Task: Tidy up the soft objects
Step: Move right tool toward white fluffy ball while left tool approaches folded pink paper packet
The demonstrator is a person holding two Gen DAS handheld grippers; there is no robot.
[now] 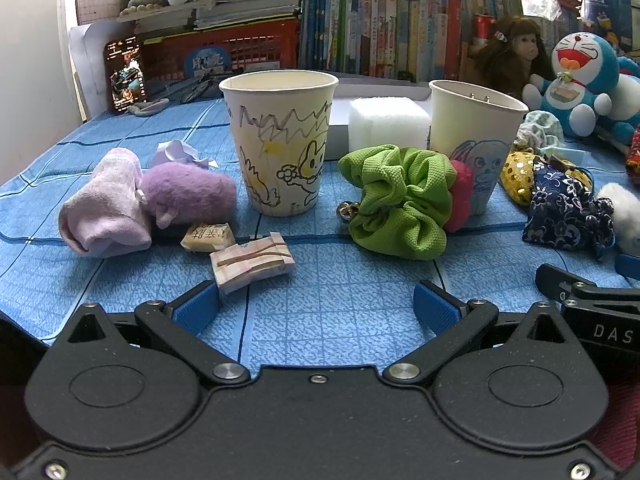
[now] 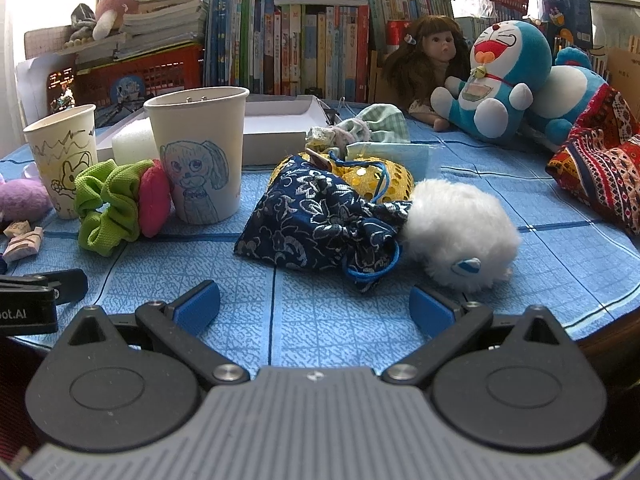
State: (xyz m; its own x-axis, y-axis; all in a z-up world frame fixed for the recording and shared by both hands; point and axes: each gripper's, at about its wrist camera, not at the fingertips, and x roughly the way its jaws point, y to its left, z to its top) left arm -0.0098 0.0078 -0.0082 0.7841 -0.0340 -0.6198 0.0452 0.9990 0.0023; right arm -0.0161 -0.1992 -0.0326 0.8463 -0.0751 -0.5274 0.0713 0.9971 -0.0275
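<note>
Soft objects: navy drawstring pouch (image 2: 316,224) and white fluffy toy (image 2: 460,232) touch mid-tabletop; green scrunchie (image 1: 400,200) leans on the dog-drawn cup (image 1: 472,148), pink item (image 1: 460,196) behind it, possibly a cushion. Left gripper (image 1: 316,304) and right gripper (image 2: 314,306) gape wide, empty, at the near edge.

1. Bright daylight enters from the blown-out white window (image 2: 24,4) at upper left in both views.
2. Soft shadows fall on the blue checked tablecloth (image 1: 340,288).
3. Strong fisheye bending with dark corner vignetting.
4. Focus mostly sharp; edges slightly soft.
</note>
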